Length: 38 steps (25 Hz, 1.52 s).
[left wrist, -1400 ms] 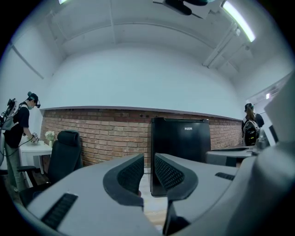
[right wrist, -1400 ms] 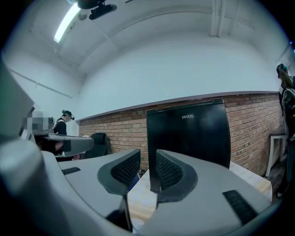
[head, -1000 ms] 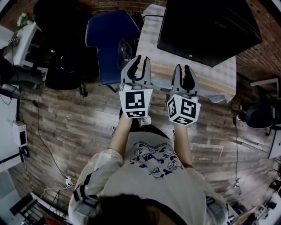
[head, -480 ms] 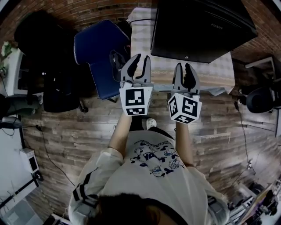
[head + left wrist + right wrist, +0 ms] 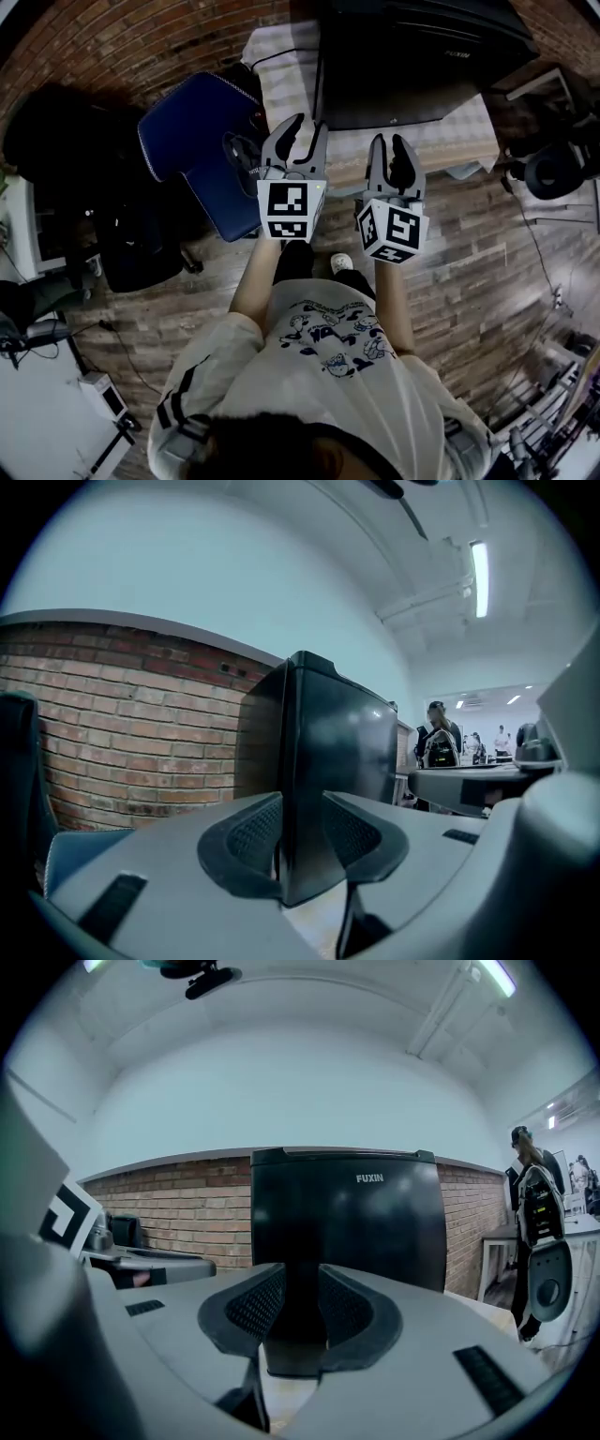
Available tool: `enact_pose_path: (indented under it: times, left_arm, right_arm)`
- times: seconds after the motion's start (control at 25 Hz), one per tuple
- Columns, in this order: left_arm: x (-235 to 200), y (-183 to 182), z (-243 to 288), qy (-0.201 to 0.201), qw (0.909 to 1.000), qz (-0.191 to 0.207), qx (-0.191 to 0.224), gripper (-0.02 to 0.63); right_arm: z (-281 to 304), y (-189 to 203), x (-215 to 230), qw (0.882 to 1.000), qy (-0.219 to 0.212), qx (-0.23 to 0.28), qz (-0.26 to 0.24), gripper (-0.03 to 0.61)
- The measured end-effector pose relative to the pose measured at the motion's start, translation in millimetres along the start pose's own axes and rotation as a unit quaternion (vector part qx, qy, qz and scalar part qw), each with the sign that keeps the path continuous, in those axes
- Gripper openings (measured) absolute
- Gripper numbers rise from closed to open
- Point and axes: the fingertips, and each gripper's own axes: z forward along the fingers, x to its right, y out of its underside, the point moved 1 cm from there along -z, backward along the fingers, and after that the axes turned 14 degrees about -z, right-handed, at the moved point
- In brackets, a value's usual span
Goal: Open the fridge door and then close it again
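Note:
The black fridge [image 5: 422,56] stands on a table with a checked cloth [image 5: 281,56] against the brick wall; its door is closed. Both grippers are held side by side in the air before the table, pointing at the fridge and touching nothing. My left gripper [image 5: 306,131] faces the fridge's left front corner [image 5: 319,752]; its jaws are opening, with nothing between the pads. My right gripper [image 5: 391,145] looks straight at the door [image 5: 375,1232], jaws slightly apart and empty.
A blue padded chair [image 5: 187,150] stands just left of the table, close to my left gripper. A black office chair [image 5: 131,253] is further left and another dark chair [image 5: 553,169] is at the right. People stand far off [image 5: 439,738].
The view has swung so the fridge and table now lie straight ahead of both grippers and nearer. The left gripper's fingers stand a little wider apart.

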Motion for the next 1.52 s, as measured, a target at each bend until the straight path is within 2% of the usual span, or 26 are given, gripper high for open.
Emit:
enact_pose_path:
  times: [0.4, 0.72, 1.24, 1.52]
  left_arm:
    - [-16.4, 8.7, 45.2, 0.072, 0.9965, 0.018, -0.039, 0.17]
    - [-22.0, 13.3, 70.8, 0.111, 0.9918, 0.025, -0.059, 0.186]
    - [-16.0, 23.8, 93.2, 0.153, 0.9842, 0.035, -0.082, 0.215]
    - [-12.4, 25.2, 97.1, 0.157, 0.9831, 0.043, -0.083, 0.215]
  right_arm:
    - [15.4, 12.1, -3.6, 0.998, 0.061, -0.033, -0.001, 0.121]
    - [20.2, 18.8, -2.0, 0.995, 0.087, -0.054, -0.003, 0.121]
    - [24.6, 27.7, -0.4, 0.993, 0.1, -0.069, 0.004, 0.121]
    - [21.1, 32.7, 2.5, 0.992, 0.103, -0.076, 0.006, 0.121]
